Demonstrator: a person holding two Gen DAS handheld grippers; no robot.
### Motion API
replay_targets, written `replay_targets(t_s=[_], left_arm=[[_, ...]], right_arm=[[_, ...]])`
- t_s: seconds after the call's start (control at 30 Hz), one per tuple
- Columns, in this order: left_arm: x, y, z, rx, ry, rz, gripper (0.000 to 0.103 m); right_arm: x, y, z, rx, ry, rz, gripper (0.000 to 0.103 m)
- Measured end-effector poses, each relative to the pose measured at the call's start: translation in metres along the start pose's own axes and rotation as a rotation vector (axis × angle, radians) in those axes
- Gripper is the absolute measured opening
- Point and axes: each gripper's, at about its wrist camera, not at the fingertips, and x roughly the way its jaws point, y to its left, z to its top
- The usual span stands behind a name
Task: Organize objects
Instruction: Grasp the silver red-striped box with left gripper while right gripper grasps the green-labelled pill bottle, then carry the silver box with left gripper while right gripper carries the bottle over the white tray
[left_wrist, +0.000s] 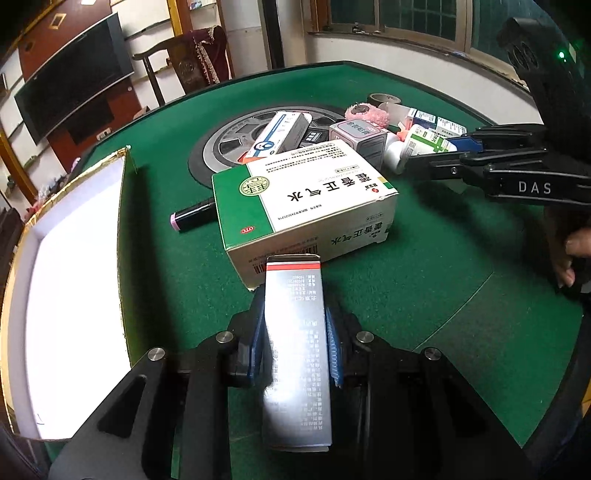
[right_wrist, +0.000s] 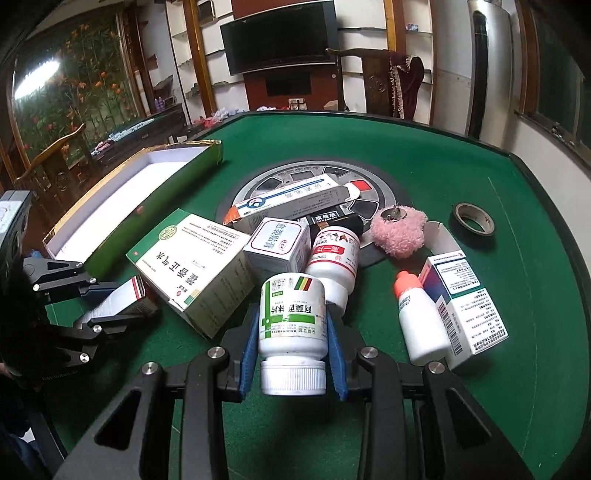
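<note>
My left gripper (left_wrist: 295, 314) is shut on a slim grey carton with a red stripe (left_wrist: 295, 332), held just in front of a large green and white medicine box (left_wrist: 306, 199). The same gripper (right_wrist: 110, 299) and carton (right_wrist: 122, 299) show at the left of the right wrist view. My right gripper (right_wrist: 291, 332) is shut on a white pill bottle with a green label (right_wrist: 291, 325), cap toward the camera; in the left wrist view this gripper (left_wrist: 436, 155) reaches in from the right. An open tray with a white floor and green walls (left_wrist: 125, 258) lies at the left (right_wrist: 155, 206).
On the green felt table (left_wrist: 424, 277) a pile holds a second white bottle (right_wrist: 334, 258), a grey cube box (right_wrist: 277, 243), a long tube carton (right_wrist: 295, 199), a pink fluffy puff (right_wrist: 399, 229), a dropper bottle (right_wrist: 421, 317), a blue and white box (right_wrist: 465, 310), a tape roll (right_wrist: 474, 218) and a lipstick (left_wrist: 192, 218).
</note>
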Motion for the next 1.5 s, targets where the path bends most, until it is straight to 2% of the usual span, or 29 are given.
replay_targets(t_s=[0.1, 0.27, 0.47, 0.63, 0.83, 1.07, 1.27, 1.43, 1.5], left_arm=[[0.000, 0.003, 0.000, -0.015, -0.002, -0.014, 0.027], [0.004, 0.011, 0.001, -0.096, -0.015, -0.080, 0.027], [0.004, 0.005, 0.003, -0.072, -0.001, -0.069, 0.026], [0.000, 0.008, 0.001, -0.078, 0.004, -0.120, 0.026], [-0.016, 0.019, 0.005, -0.119, -0.054, -0.179, 0.026], [-0.027, 0.032, 0.008, -0.178, -0.107, -0.201, 0.026], [-0.038, 0.049, 0.009, -0.235, -0.147, -0.180, 0.026], [-0.055, 0.091, 0.009, -0.345, -0.201, -0.077, 0.026], [-0.061, 0.113, 0.009, -0.374, -0.212, 0.006, 0.026]], right_arm=[[0.001, 0.001, -0.001, -0.004, 0.005, 0.000, 0.033], [0.002, 0.001, -0.001, -0.003, 0.006, 0.000, 0.033], [0.003, 0.001, -0.001, 0.003, 0.004, -0.006, 0.033], [-0.003, -0.003, 0.001, 0.023, -0.020, -0.015, 0.033], [-0.016, -0.006, 0.003, 0.061, -0.077, -0.003, 0.033], [-0.023, -0.001, 0.006, 0.093, -0.119, 0.016, 0.033], [-0.023, 0.018, 0.014, 0.106, -0.143, 0.058, 0.033], [-0.017, 0.047, 0.024, 0.088, -0.153, 0.111, 0.033], [-0.013, 0.057, 0.025, 0.076, -0.148, 0.126, 0.033]])
